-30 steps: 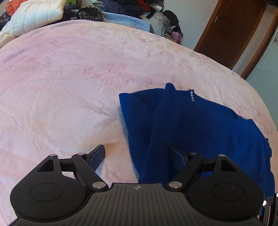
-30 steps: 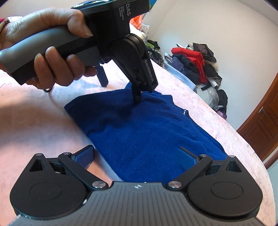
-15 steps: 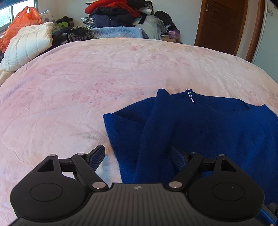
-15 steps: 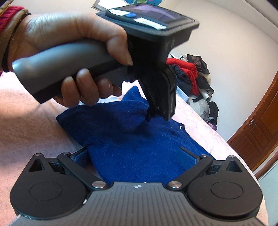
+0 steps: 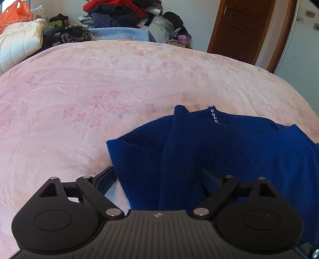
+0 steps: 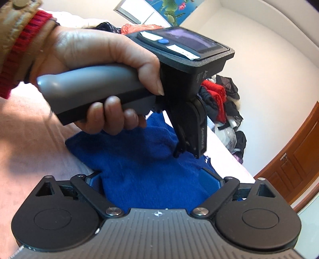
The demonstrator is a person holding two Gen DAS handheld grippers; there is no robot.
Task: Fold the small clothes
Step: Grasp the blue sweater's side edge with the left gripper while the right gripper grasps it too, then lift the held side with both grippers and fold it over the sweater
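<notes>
Blue sweater point(image 5: 229, 159): lies partly folded on the pink bedspread point(image 5: 99, 89), lower right of the left wrist frame, a row of small studs at its neckline.

Left tool point(image 5: 157, 177): fingers spread wide, a fold of the sweater lying between them; no grip visible.

Right tool point(image 6: 157, 179): fingers apart, sweater cloth bunched between them.

Right wrist view only: the left hand point(image 6: 95, 79), red cuff at the wrist, holding the other tool's grey handle, centre frame, tips down on the sweater.

Left wrist view only: clothes pile point(image 5: 119, 18), orange bag point(image 5: 14, 16) and white quilted jacket point(image 5: 18, 47), upper left; wooden door point(image 5: 245, 27), upper right.
</notes>
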